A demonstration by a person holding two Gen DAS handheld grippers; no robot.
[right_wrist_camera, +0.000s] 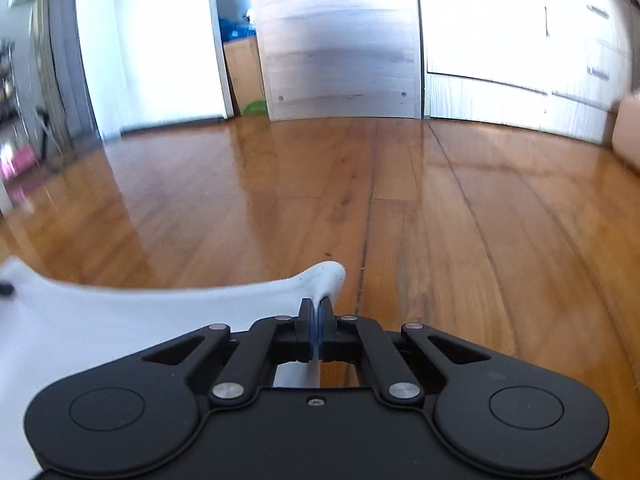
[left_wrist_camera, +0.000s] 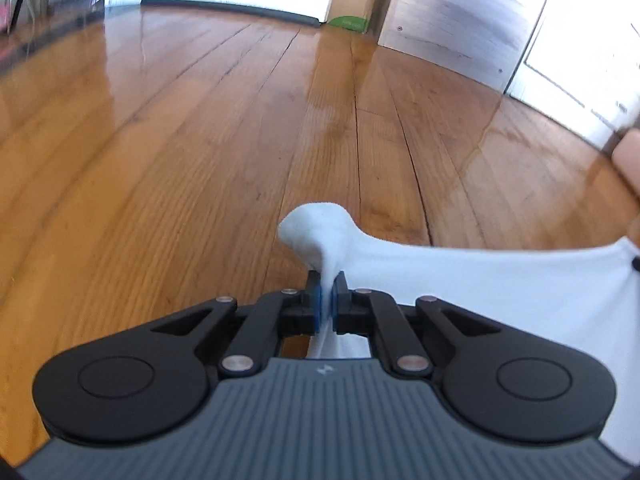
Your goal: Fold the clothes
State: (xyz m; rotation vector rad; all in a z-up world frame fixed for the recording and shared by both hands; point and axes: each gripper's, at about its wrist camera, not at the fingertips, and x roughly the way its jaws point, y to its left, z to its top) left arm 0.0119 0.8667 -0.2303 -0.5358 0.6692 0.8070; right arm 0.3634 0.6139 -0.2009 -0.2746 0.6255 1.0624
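The left gripper [left_wrist_camera: 327, 298] is clamped on a corner of the white garment [left_wrist_camera: 500, 280], which stretches away toward 3 o'clock above the wooden floor [left_wrist_camera: 180, 140]. The right gripper [right_wrist_camera: 318, 320] pinches another corner, cloth [right_wrist_camera: 140, 320] trailing toward 9 o'clock.

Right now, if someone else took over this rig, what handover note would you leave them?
Left tongs: shut on a bunched corner of the white garment.
Right tongs: shut on the opposite corner of the same garment.
The cloth is stretched between the two tongs above the wooden floor; whether its lower part touches the floor is out of view.
Done: both corners gripped, top edge pulled taut.
Left: no fold is visible yet; lay it down and fold.
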